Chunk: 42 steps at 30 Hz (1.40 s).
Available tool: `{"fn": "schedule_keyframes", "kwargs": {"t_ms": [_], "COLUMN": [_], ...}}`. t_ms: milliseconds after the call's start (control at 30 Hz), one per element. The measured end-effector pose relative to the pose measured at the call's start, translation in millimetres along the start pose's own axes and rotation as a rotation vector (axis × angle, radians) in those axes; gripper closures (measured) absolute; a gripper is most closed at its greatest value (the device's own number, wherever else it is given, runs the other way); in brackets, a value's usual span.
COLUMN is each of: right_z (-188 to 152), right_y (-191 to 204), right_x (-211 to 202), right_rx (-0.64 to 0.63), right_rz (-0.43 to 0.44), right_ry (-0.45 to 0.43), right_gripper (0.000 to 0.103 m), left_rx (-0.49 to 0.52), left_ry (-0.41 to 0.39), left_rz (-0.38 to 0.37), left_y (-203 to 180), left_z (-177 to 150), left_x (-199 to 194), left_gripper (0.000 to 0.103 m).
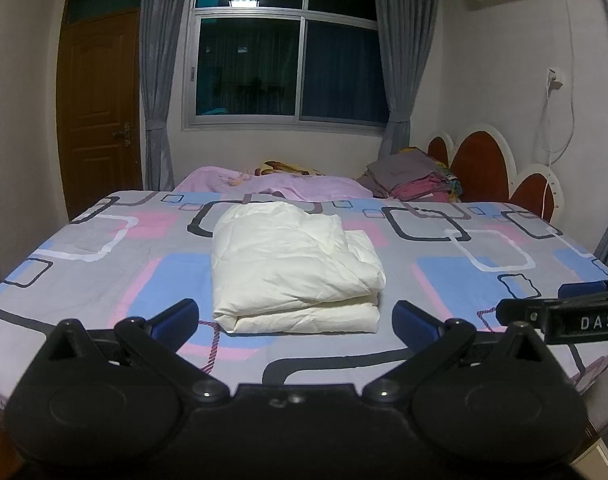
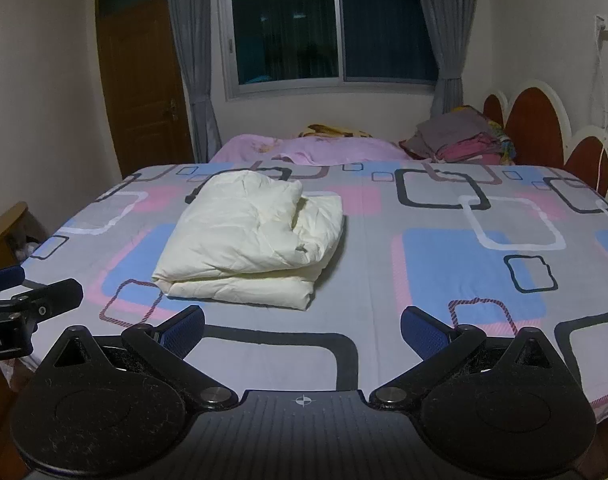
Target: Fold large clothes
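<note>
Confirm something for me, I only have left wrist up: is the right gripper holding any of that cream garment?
Observer: No. In the right wrist view the right gripper is open with nothing between its fingers, short of the folded cream garment.
Operator: What's left of the bed? My view cuts off there.
Observer: A wooden piece of furniture stands beside the bed's left edge; right wrist shows it.
Operator: Can you see my gripper from there?
Observer: Partly. The left gripper pokes in at the left edge of the right wrist view, above the patterned bedsheet, touching no cloth.
</note>
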State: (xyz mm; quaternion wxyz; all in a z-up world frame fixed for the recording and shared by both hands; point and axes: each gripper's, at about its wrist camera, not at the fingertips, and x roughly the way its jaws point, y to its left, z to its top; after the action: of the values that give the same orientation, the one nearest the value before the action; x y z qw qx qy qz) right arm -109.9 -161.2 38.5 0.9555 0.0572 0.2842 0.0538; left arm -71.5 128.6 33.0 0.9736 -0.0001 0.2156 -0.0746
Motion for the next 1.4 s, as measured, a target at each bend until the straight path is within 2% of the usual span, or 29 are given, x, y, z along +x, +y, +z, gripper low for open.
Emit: {"fn": "schedule_keyframes", "kwargs": {"t_ms": [1400], "right_z": [5.2], "right_y": [4.4], "right_x": [6.0], "right_rx": [-0.024], "right_rz": [0.004], "right_ry": [-0.003], "right_gripper": [0.0], "left_rx": [0.02], "left_ry": [-0.011], "left_rz": [-0.017], "left_y": [7.5], "left_z": [3.3], "left_x": [4.7], "left_gripper": [0.0]}}
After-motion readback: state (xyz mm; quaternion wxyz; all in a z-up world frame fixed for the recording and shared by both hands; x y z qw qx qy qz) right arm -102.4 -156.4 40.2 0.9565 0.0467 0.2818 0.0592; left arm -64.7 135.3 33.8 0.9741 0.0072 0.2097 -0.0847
